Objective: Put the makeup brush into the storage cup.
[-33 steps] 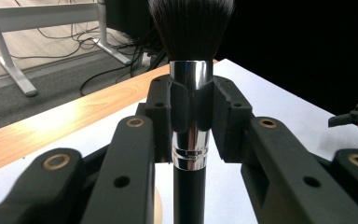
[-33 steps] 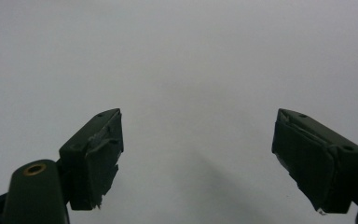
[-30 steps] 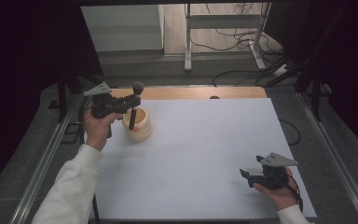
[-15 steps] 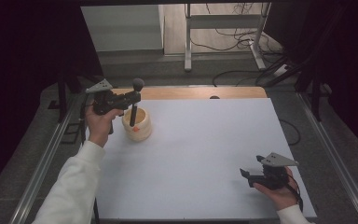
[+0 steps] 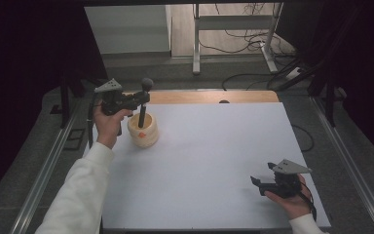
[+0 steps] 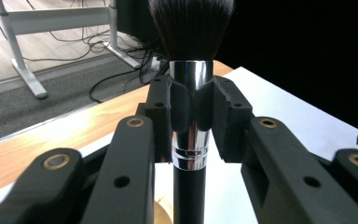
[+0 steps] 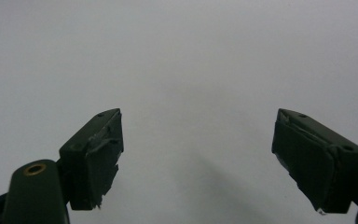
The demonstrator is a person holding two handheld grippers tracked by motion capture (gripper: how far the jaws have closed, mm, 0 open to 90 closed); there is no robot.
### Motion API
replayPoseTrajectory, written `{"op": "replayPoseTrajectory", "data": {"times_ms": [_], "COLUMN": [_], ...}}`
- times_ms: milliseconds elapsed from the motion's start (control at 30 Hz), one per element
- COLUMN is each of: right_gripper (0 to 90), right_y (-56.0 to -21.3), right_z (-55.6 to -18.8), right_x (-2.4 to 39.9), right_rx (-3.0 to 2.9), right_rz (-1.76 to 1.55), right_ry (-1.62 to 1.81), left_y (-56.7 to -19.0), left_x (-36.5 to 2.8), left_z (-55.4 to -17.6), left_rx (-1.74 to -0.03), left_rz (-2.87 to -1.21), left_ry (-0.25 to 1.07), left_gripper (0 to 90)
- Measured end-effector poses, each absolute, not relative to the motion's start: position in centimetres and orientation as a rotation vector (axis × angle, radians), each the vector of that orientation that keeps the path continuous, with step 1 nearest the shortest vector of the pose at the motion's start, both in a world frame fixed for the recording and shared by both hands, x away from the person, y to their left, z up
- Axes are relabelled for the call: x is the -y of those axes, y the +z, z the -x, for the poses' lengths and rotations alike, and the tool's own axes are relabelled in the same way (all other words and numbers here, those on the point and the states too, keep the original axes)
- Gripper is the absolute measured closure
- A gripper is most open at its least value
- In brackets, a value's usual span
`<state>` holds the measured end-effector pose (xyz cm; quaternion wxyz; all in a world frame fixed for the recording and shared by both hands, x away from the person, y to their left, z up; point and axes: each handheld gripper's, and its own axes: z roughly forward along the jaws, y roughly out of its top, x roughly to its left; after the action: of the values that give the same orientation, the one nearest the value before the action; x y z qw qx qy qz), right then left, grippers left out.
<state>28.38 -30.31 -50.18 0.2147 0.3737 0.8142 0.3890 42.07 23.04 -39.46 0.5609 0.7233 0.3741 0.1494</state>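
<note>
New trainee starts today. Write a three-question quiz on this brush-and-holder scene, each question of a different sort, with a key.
1. True or false: the left gripper is shut on the brush at its silver ferrule.
2. Which describes the right gripper?
A. open, nothing between the jaws
B. shut on the brush
C. shut on the cup
3. Fill in: the brush's handle points down into the cream-coloured ___ on the white table.

Key:
1. True; the pads press the ferrule from both sides, bristles upward.
2. A; it rests over bare white table near the front right.
3. Cup; whether the handle touches the bottom cannot be told.
</note>
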Motion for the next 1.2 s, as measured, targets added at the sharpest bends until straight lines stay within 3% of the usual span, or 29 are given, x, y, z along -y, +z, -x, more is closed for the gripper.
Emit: {"op": "replayPoseTrajectory", "data": {"times_ms": [667,1200], "right_gripper": [17.2,17.1], "right_y": [-50.3,-50.3], "right_z": [-28.4,-28.3], "right_x": [30.4,30.3], "right_rx": [-2.263,-2.266], "right_rz": [-1.033,-1.025], "right_ry": [1.079,1.077], "left_y": [-41.5,-44.3], "left_x": [-23.7,-24.4], "left_z": [-44.2,-43.8], "left_rx": [-0.951,-0.982], "left_rz": [-1.679,-1.7], "left_ry": [0.366,0.362], "left_gripper": [71.5,71.5]}}
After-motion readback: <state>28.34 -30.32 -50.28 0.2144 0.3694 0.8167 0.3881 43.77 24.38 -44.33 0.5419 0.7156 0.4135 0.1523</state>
